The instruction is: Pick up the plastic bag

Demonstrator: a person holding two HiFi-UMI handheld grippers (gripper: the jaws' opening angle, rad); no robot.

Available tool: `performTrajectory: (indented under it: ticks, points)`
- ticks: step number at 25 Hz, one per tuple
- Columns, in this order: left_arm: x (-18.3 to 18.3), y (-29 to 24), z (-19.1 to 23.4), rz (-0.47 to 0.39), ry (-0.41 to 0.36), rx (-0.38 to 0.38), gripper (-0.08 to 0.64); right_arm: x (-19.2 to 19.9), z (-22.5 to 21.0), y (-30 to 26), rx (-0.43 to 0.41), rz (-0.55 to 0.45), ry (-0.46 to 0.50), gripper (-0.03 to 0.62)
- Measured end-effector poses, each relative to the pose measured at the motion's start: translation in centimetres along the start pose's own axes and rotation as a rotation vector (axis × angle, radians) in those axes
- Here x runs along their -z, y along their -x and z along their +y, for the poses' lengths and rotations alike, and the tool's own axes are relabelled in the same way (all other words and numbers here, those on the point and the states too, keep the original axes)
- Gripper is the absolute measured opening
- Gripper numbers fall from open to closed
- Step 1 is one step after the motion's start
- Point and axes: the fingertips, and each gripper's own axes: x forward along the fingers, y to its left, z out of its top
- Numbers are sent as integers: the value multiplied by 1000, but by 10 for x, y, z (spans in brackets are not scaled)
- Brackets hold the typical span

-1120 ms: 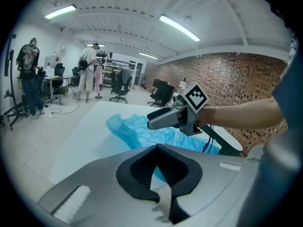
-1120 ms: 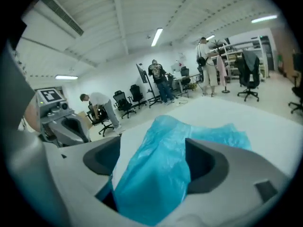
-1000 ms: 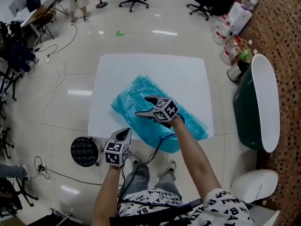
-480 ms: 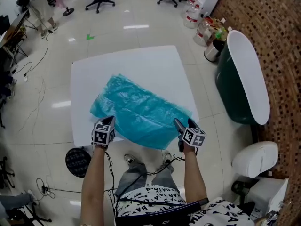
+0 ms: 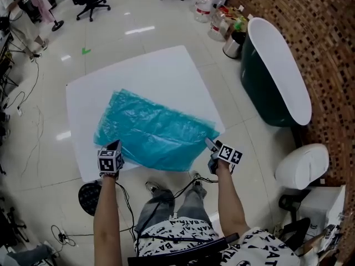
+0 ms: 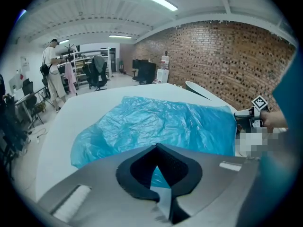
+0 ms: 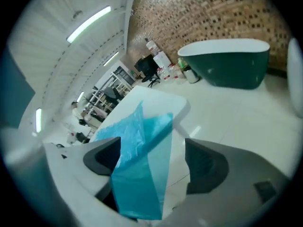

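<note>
Pinching the near left corner, the left tool (image 5: 115,144) clamps the bag (image 5: 152,129); the right tool (image 5: 209,143), shifted from mid-bag, straddles the right corner, jaws apart. The bag lies across the counter (image 5: 138,71), nearly ready for lifting.

One plastic bag (image 5: 152,132), one table (image 5: 145,71), one bathtub (image 5: 262,93), two grippers (image 5: 116,145) (image 5: 209,143).
</note>
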Motion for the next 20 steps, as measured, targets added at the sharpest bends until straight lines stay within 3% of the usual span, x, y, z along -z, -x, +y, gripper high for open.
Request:
performTrajectory:
  ticks: [3,4,6,9,14,17,20]
  points:
    - [5,-5,1,29,-6,1,5,27,30,-3,-212,63,-32,411]
    - [6,-7,2,37,-10,-1,5,31,34,-1,-221,71,-23,288]
    - [6,-10,4,47,-10,-5,5,36,33,2,-167,87,24,99]
    - [12,-13,1,70,-8,-12,5,34,38,12,-115,98,117,0]
    - [27,-13,-12,123,16,-37,5,-12,56,19,-73,98,397,0]
    - [35,-4,-13,119,69,-64,5,-42,70,-7,-44,125,573,0]
    - [47,8,-12,106,149,-107,5,-66,94,-43,-32,140,686,0]
